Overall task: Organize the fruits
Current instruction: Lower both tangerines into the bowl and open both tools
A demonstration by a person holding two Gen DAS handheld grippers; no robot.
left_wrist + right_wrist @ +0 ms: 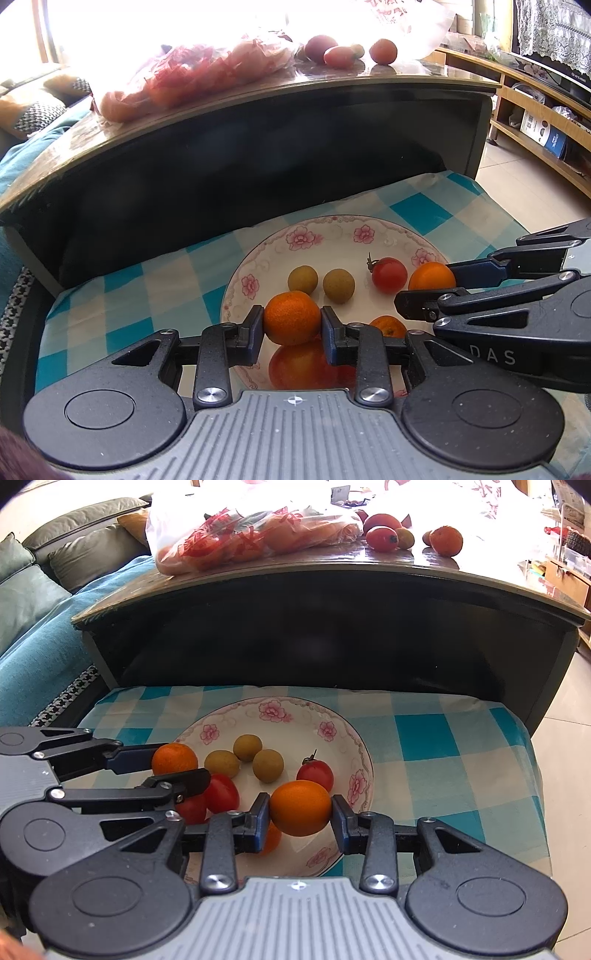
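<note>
Two small oranges are held over the flowered plate (pixel 364 764), one in each set of jaws: the left gripper (pixel 291 325) is closed on the left orange (pixel 291 322), the right gripper (pixel 300 808) on the right orange (pixel 300 807). Three longans (pixel 267 765) are counted in the right view, only two in the left. Cherry tomatoes (pixel 221 792) are partly hidden behind the left gripper. Skins are seen bright, smooth and glossy.

Plate (pixel 258 254) glossy glazed ceramic, pink floral print; checked cloth (pixel 122 295) soft, matt; tabletop (pixel 332 568) polished, reflective; bag (pixel 251 528) thin crinkled clear plastic; left gripper (pixel 291 326) matt speckled black plastic, shiny metal screws
</note>
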